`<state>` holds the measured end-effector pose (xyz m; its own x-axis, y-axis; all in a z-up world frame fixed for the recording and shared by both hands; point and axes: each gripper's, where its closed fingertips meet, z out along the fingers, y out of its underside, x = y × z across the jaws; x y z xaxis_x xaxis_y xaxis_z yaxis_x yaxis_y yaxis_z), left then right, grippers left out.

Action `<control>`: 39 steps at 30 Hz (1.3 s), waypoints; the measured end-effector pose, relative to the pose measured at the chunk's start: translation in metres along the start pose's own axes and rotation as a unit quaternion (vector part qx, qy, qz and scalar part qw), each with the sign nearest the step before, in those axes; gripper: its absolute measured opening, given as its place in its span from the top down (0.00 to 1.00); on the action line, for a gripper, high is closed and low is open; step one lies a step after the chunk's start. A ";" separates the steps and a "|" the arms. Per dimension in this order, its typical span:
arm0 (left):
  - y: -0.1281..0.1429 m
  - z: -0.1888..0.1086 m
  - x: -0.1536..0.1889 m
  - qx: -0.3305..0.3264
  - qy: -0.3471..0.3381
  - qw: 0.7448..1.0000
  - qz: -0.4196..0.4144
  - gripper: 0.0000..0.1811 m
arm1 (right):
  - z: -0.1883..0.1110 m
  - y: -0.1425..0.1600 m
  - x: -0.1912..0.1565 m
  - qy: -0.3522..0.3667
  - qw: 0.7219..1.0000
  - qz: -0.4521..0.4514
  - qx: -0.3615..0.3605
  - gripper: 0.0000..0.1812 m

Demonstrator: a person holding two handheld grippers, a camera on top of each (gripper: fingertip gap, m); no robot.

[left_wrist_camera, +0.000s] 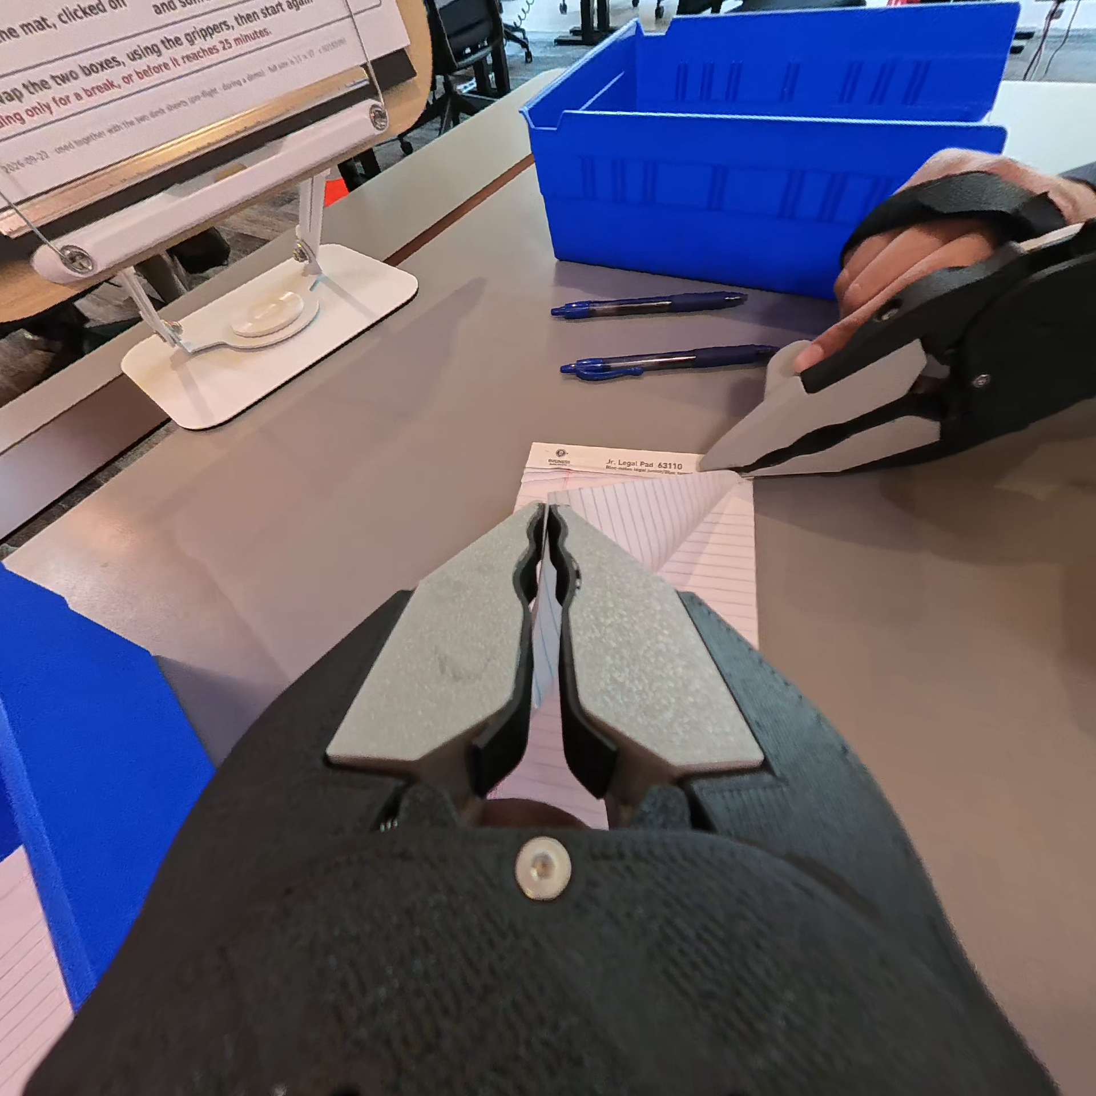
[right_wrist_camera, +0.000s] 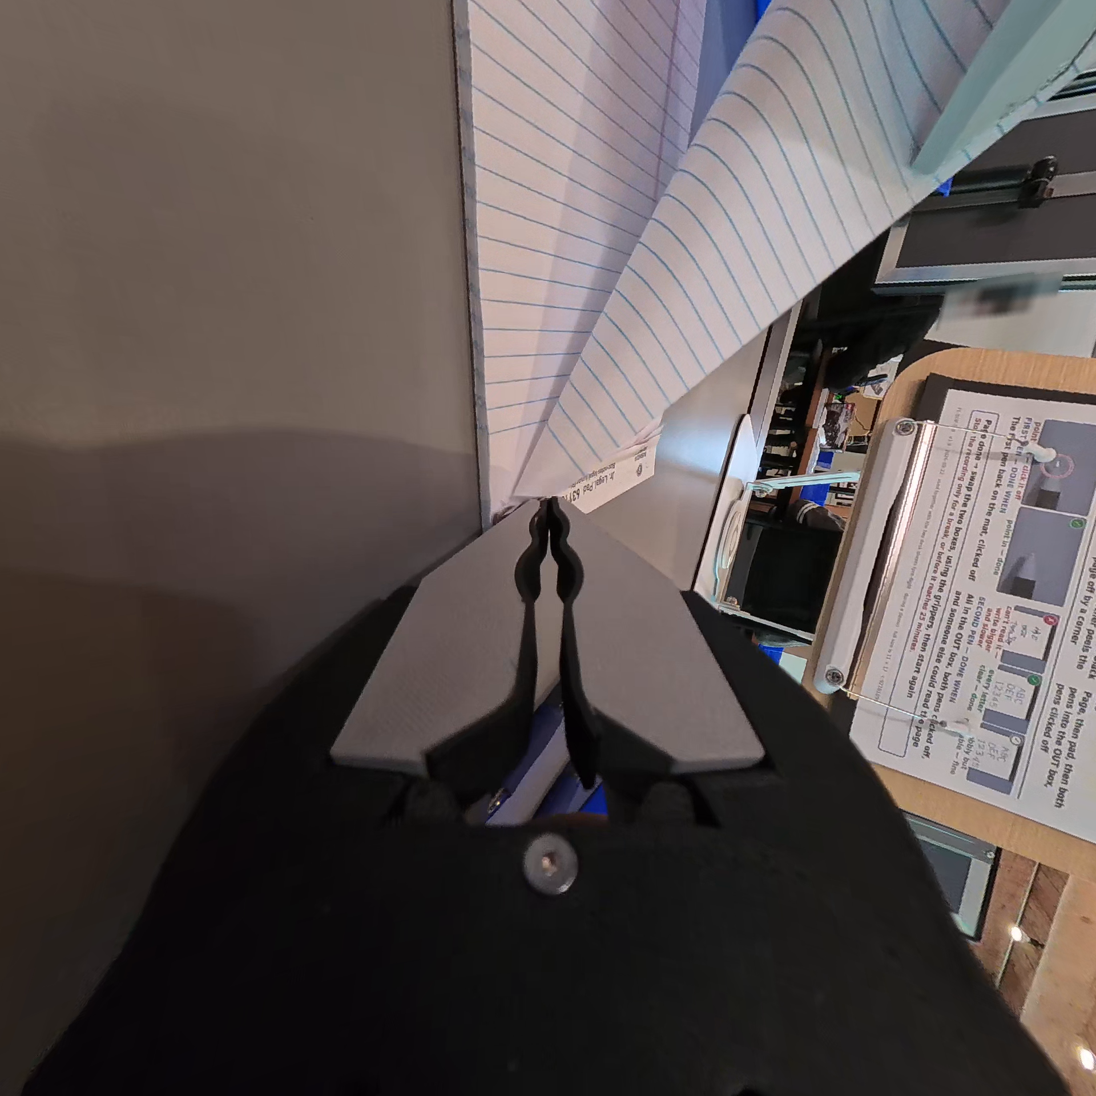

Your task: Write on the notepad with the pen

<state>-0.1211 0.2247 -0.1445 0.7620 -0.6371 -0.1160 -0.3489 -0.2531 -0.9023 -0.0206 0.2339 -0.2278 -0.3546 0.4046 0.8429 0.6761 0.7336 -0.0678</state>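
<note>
A white lined notepad [left_wrist_camera: 709, 569] lies flat on the grey table, its header strip [left_wrist_camera: 617, 462] at the far end. Its top sheet [left_wrist_camera: 640, 510] is lifted off the pad. My left gripper [left_wrist_camera: 546, 509] is shut on that sheet's edge, and paper shows between its fingers. My right gripper [left_wrist_camera: 720, 467] comes in from the right and is shut on the sheet's far right corner. In the right wrist view, my right gripper [right_wrist_camera: 548, 504] pinches at the corner, with the raised sheet [right_wrist_camera: 741, 267] above the pad [right_wrist_camera: 534, 237]. Two blue pens [left_wrist_camera: 646, 305] [left_wrist_camera: 670, 360] lie beyond the pad.
A large blue bin [left_wrist_camera: 765, 196] stands behind the pens. A white document stand [left_wrist_camera: 267, 332] with an instruction sheet is at the far left and also shows in the right wrist view [right_wrist_camera: 889, 563]. Another blue bin [left_wrist_camera: 77, 741] sits at the near left beside lined paper [left_wrist_camera: 24, 978]. The gap from one gripper's tips to the other's is roughly 15 centimetres.
</note>
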 end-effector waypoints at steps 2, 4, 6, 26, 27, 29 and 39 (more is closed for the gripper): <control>0.000 0.000 -0.001 0.000 0.000 1.000 -0.001 1.00 | 0.000 0.000 0.000 -0.004 1.000 -0.003 0.000 1.00; 0.000 0.000 -0.002 -0.001 -0.004 1.000 0.000 1.00 | 0.000 -0.001 0.000 -0.003 1.000 0.001 0.001 1.00; 0.000 -0.001 -0.002 0.000 -0.003 1.000 -0.001 1.00 | 0.000 -0.001 0.000 0.000 1.000 0.015 0.007 1.00; -0.011 -0.016 -0.021 0.034 -0.032 0.998 -0.039 1.00 | -0.001 -0.002 0.000 0.002 1.000 0.023 0.013 1.00; -0.015 -0.022 -0.029 0.053 -0.040 0.996 -0.056 1.00 | -0.001 -0.002 0.000 0.002 1.000 0.025 0.014 1.00; -0.023 -0.032 -0.042 0.089 -0.061 0.992 -0.071 1.00 | -0.002 -0.003 0.000 0.003 0.999 0.032 0.016 1.00; -0.068 -0.088 -0.071 0.261 -0.148 0.949 -0.092 1.00 | -0.002 -0.003 0.000 0.004 0.998 0.054 0.021 1.00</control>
<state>-0.1996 0.2233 -0.0379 0.9308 -0.3650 0.0211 0.0638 0.1052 -0.9924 -0.0215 0.2303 -0.2259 -0.2746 0.4785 0.8341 0.6822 0.7082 -0.1817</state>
